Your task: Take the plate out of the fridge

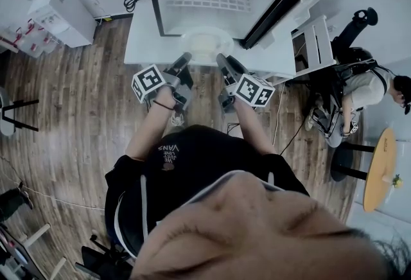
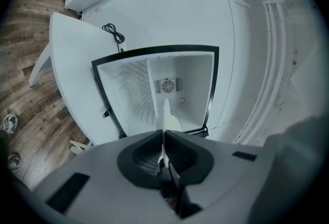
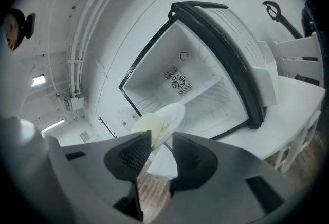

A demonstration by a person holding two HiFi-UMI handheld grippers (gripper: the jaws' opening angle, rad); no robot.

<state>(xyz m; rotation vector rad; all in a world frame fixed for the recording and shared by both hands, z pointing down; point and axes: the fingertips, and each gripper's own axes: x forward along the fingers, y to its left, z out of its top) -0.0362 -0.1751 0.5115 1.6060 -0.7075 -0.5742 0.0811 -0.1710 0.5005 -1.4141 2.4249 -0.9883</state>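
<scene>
One grip is all that's carrying this thing. The left gripper (image 1: 185,59) is pinched tight on the rim of the round white plate (image 1: 204,46). That plate is just outside the mouth of the small black-framed fridge with the white lining (image 1: 151,2), above the white table (image 1: 142,41). I can't tell if it's resting on anything. In the left gripper view the plate (image 2: 167,117) runs edge-on, clamped only at the jaw tips.

The right gripper (image 1: 222,60) is spread wide and holds nothing. In its own view the plate (image 3: 165,115) sits just past one jaw tip, not squeezed.

My worry is that a smooth glazed rim held from one side wants to pivot. If it droops or gets tugged fast it could slide out and hit the table edge or the wooden floor (image 1: 77,99). Those open right jaws could also nudge the rim and lever it loose. I'd get the second grip on first.
</scene>
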